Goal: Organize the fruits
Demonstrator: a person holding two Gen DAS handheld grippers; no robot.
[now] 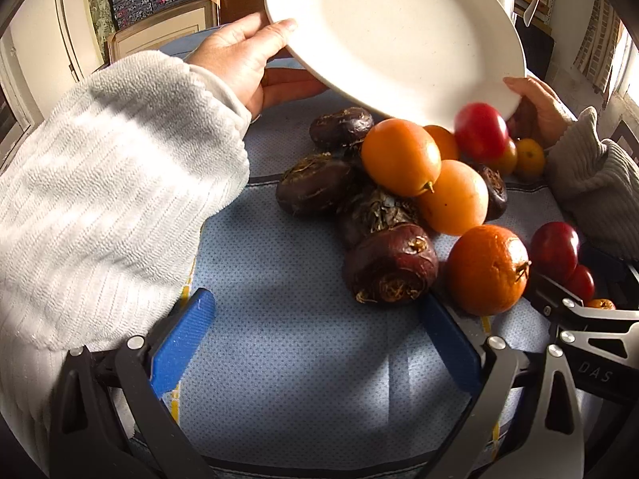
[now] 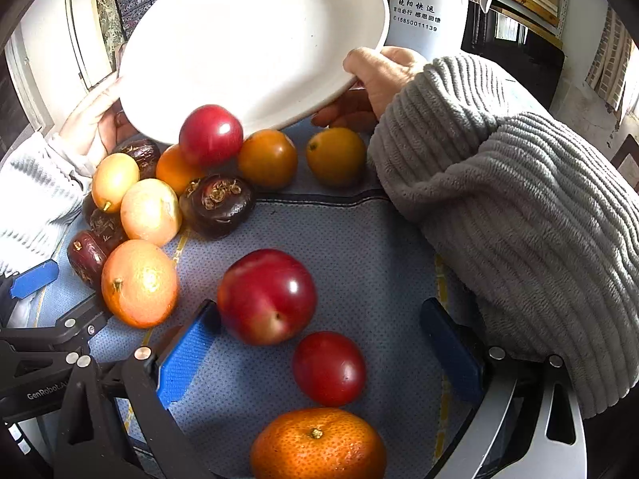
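Fruits (image 2: 207,199) heaped on counter (image 2: 359,247) ahead of both grippers | white plate (image 2: 255,40) tilted, hand-held, emptied | left gripper (image 1: 315,339) wide, empty | right gripper (image 2: 319,347) wide, red plum (image 2: 266,296) between fingers, unclamped

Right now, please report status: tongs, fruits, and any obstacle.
Left tongs open, empty. Right tongs open, a red plum between the pads, ungripped. Fruits loose on the blue mat. Two hands tilting a white plate over the pile.

A round white ceramic plate (image 2: 251,40) is held tilted at twelve o'clock, above a heap of round orange and dark brown fruits (image 2: 159,199) at nine o'clock. Two smooth red round fruits (image 2: 266,297) are found at six o'clock, behind a dimpled orange mandarin (image 2: 317,445).
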